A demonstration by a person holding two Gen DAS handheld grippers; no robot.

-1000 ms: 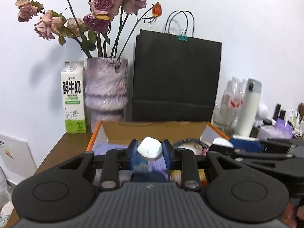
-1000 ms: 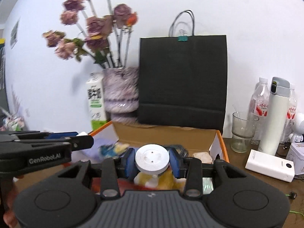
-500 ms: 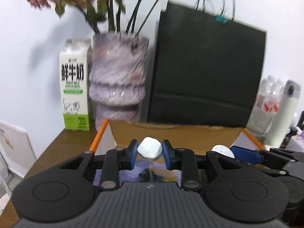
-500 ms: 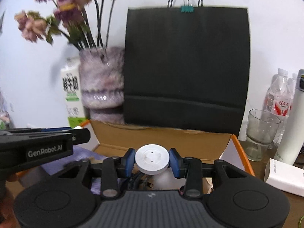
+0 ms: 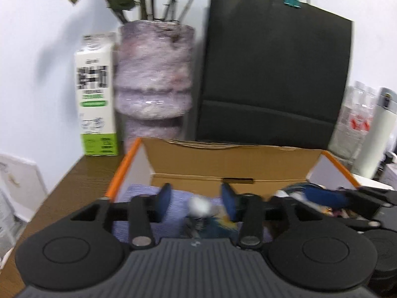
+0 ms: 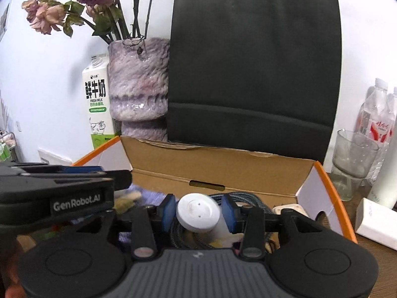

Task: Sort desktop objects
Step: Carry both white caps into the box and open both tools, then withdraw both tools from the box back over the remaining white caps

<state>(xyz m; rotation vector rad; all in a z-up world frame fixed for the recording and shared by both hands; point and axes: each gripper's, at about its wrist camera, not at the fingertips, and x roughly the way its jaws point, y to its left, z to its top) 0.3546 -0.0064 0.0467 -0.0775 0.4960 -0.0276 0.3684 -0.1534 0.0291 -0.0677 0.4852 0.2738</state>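
An open cardboard box (image 5: pixel 228 164) with orange-edged flaps sits on the wooden desk and holds mixed small items. My left gripper (image 5: pixel 196 198) is open over the box; a small white object (image 5: pixel 199 204), blurred, lies between and below its blue pads, free of them. My right gripper (image 6: pixel 198 211) is over the same box (image 6: pixel 223 168). A white round puck (image 6: pixel 198 212) sits tilted between its blue pads, with a gap on each side. The left gripper (image 6: pixel 62 186) shows at the left of the right wrist view.
Behind the box stand a black paper bag (image 6: pixel 253 69), a purple vase (image 6: pixel 140 87) with dried roses and a milk carton (image 6: pixel 98 99). A glass (image 6: pixel 352 159), water bottles (image 6: pixel 377 114) and a white power bank (image 6: pixel 377 223) are at the right. A dark braided cable (image 6: pixel 235 196) lies in the box.
My left gripper has opened and its white object has dropped from the pads toward the box. My right gripper's pads have widened and the puck has tilted. Both grippers moved forward over the box.
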